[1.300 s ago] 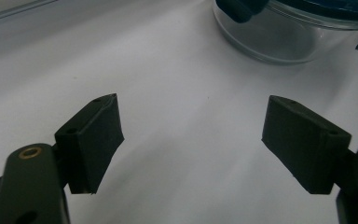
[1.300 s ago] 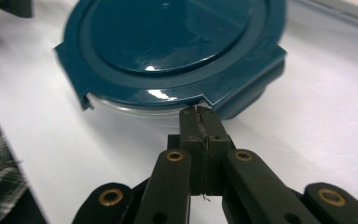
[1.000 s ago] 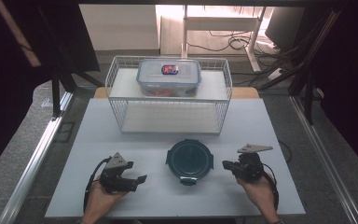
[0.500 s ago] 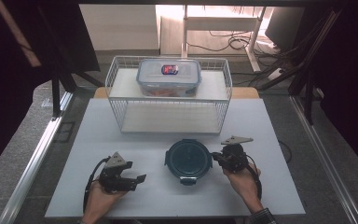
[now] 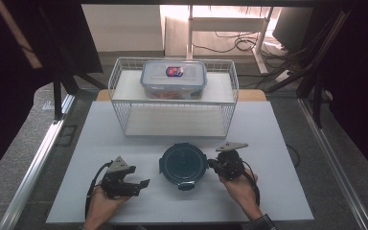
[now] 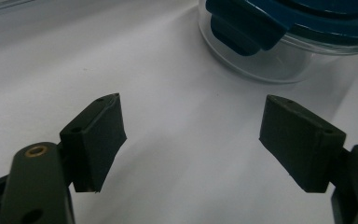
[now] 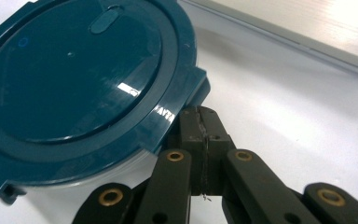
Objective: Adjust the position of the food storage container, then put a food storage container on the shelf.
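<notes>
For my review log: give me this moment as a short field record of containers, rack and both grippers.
round container: teal lid, clear body, on white table
rectangular container: lidded, on top of wire rack
left gripper: open, short of the round container
right gripper: shut, tips at a lid latch tab

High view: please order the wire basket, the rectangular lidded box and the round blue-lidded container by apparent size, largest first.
1. wire basket, clearly the largest.
2. rectangular lidded box.
3. round blue-lidded container, smallest in this view, though it lies nearer the camera.
</notes>
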A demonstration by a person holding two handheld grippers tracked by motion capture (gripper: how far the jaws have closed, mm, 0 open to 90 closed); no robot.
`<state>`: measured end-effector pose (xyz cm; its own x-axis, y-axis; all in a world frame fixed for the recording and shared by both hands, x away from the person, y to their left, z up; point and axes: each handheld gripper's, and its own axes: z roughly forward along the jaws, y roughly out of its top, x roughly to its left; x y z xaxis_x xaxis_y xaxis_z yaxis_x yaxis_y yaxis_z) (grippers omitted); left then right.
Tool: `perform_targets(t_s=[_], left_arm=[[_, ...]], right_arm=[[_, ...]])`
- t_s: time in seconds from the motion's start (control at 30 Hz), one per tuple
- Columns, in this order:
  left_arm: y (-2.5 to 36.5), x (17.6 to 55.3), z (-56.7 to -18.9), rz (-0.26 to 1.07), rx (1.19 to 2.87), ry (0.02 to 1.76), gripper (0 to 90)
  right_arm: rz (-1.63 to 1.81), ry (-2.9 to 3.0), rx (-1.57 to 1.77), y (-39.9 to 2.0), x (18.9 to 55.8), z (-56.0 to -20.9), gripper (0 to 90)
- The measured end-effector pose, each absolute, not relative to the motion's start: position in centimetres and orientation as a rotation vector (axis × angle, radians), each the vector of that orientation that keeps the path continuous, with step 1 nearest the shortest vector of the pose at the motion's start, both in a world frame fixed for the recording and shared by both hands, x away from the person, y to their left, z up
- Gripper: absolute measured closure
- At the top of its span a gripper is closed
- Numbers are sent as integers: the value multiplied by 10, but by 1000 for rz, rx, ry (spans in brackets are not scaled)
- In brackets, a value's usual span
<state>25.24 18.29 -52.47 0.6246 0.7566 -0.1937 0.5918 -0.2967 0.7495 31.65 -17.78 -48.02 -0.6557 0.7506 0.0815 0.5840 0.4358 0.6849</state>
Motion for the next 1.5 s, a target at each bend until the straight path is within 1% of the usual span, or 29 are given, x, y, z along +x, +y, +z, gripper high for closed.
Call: perform_targets(t_s=[0.33,0.47,0.53,0.67,0.77,0.8,0.83,0.87,0.93,1.03,1.17,1.33,1.5], left_arm=[[185,251,-524,256,2007,1062,214],[191,248,-523,254,2000,1063,209],[194,248,-524,212,2003,1057,189],[194,247,-525,215,2010,1042,149],[193,244,-524,223,2011,1015,113],[193,244,-524,228,2016,1006,99],[192,243,-525,232,2020,1007,95],[193,243,-526,234,2026,1004,89],[193,244,-527,238,2023,1008,79],[194,244,-528,240,2017,1002,66],[193,245,-529,255,2021,974,52],[192,248,-532,230,2018,962,18],[191,253,-525,174,1988,950,20]], right_arm=[[1040,2498,1103,-168,304,-480,897],[1119,2501,1071,-176,302,-476,891],[1154,2481,1012,-182,296,-470,831],[1175,2483,946,-191,284,-469,562],[1178,2514,935,-198,283,-477,318],[1190,2516,942,-200,284,-480,250],[1198,2518,950,-203,284,-483,198],[1206,2523,962,-205,284,-485,166],[1228,2511,982,-208,284,-487,118],[1235,2488,974,-209,285,-485,79],[1235,2490,971,-208,286,-486,57],[1231,2493,941,-206,288,-485,40],[1271,2487,933,-203,292,-479,23]])
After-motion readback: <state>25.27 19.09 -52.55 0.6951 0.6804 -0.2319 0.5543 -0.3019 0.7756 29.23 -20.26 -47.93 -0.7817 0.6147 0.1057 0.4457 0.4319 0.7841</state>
